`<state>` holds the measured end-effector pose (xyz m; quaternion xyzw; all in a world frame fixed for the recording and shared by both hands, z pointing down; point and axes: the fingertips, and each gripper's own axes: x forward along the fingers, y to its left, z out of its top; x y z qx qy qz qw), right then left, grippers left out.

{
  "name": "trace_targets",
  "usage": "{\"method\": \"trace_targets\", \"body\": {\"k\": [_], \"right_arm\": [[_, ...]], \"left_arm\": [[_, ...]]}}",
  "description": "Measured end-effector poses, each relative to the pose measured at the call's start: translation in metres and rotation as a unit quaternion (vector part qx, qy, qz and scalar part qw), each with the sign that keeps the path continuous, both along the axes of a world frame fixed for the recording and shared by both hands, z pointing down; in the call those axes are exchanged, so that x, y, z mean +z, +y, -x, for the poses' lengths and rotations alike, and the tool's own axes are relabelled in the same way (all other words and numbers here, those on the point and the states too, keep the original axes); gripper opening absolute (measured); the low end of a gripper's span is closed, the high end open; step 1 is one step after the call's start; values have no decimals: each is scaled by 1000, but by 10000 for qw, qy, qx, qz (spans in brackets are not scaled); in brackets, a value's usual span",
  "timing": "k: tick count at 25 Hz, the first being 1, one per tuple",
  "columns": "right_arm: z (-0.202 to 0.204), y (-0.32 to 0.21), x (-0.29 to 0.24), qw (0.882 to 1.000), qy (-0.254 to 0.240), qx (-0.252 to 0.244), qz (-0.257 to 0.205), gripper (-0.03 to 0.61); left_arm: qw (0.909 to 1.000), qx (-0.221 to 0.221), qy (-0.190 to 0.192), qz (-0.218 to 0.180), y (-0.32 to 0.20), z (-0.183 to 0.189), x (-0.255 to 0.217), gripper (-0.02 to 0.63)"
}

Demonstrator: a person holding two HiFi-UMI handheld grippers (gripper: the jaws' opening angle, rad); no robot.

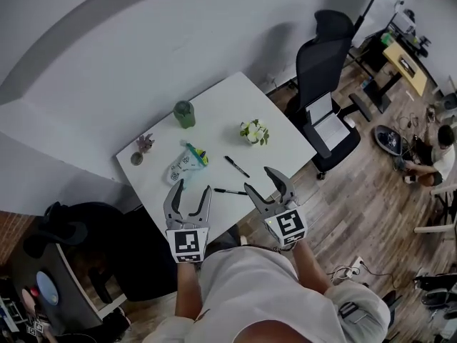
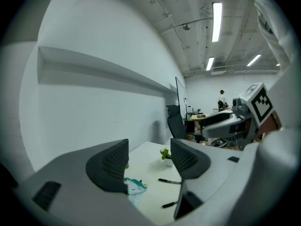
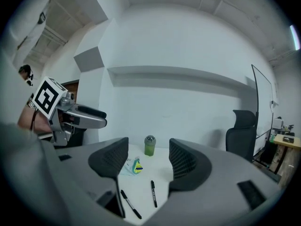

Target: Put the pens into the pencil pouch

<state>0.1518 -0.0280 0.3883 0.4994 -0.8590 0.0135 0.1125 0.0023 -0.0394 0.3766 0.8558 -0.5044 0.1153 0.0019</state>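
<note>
On white table (image 1: pixel 221 113), find near pen (image 1: pixel 229 191) and far pen (image 1: pixel 237 166) loose beside pencil pouch (image 1: pixel 187 163), left tool (image 1: pixel 193 189) and right tool (image 1: pixel 260 181) both released, empty, above near edge; risk rolling a thin pen off table with an off-centre pinch.

Before me on the white bench (image 1: pixel 221 109) the pencil pouch (image 1: pixel 187 164) lies flat, pale with a teal-and-yellow patch. Two capped black pens lie apart from it: the far pen (image 1: pixel 237 166) at its 3 o'clock, slanted; the near pen (image 1: pixel 230 191) at its 5 o'clock, nearly level.
</note>
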Motion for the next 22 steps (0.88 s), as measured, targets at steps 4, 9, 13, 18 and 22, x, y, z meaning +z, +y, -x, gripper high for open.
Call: {"method": "trace_targets", "body": {"k": [4,9,13,18,22], "right_arm": [[7,-30,18,9996,185,-77,191,268],[17,-62,56,9968,484,-161,619,261],[17,-76,96,9913,752,-170,1066,250],[9,-85,155,9782,1112,-168,1746,230],[2,-84,199,9643,1380,-232,2249,230]], "left_arm": [[9996,-7,-18,270,-31,2,25,261],[9965,-32,-183,811,-68,5,75,228],[9881,-124,-346,1493,-92,6,132,192],[9727,-391,-482,2236,-123,6,190,190],[9580,-578,-557,2753,-141,6,224,227]]}}
